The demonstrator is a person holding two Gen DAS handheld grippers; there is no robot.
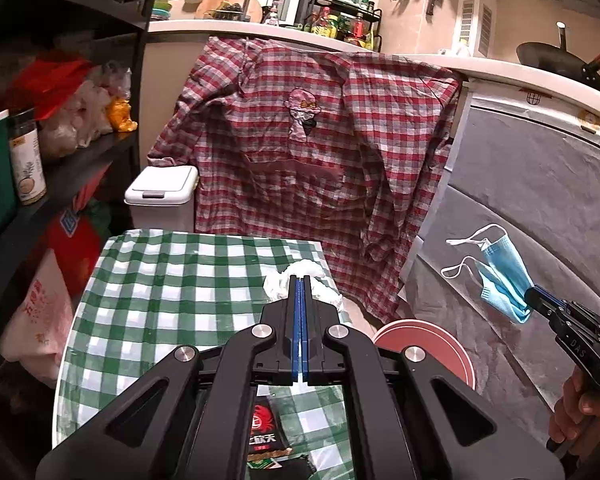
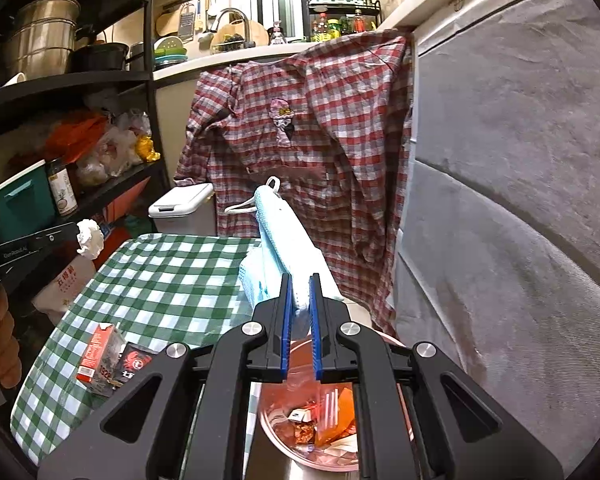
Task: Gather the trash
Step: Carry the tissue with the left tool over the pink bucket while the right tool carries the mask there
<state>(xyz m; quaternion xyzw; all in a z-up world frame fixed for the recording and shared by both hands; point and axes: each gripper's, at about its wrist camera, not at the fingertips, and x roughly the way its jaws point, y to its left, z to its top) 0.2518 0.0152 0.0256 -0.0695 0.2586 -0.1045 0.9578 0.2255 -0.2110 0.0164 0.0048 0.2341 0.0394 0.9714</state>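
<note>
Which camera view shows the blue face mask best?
The left wrist view: the whole face mask with both ear loops hangs free from the right gripper. In the right wrist view, the mask is foreshortened, its lower end hidden between that gripper's fingers.

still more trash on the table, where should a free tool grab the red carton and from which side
Judging by its pose, grip the red carton across its two long flat sides near the top end, coming down from above. It lies tilted on the checked tablecloth with a black packet touching its right side, so start the approach from the left.
</note>
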